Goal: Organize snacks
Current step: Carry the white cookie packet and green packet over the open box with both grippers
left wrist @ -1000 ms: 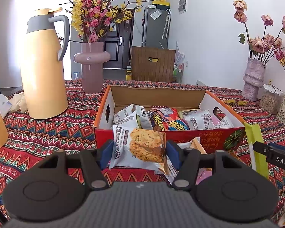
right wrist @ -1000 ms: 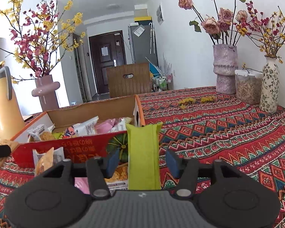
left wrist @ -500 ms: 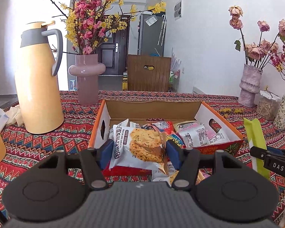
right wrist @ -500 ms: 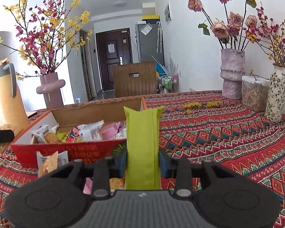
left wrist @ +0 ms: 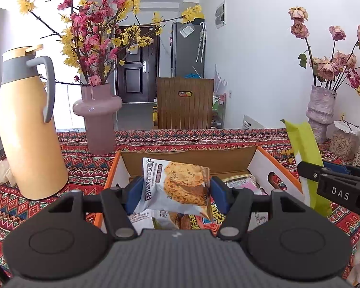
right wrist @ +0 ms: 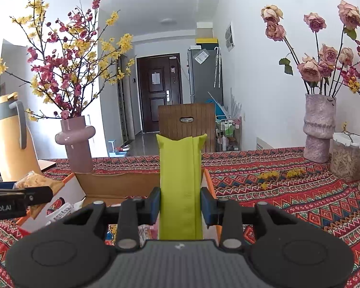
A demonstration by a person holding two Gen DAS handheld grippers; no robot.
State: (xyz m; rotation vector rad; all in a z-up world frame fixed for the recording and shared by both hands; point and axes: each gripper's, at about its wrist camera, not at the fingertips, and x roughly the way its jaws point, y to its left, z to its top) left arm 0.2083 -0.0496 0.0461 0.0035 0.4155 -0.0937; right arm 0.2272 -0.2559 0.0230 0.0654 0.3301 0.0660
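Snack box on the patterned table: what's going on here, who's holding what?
A person with a handheld gripper in each hand is sorting snacks into an open cardboard box. The left gripper is clamped on a cookie packet, held above the box's snacks. The right gripper grips a green packet upright at the box's right end. Neither packet is released. A yellow thermos and pink vase stand behind.

Red zigzag-patterned cloth on table; orange-rimmed cardboard box; lime-green packet; white cookie packet; yellow thermos; mauve vase.
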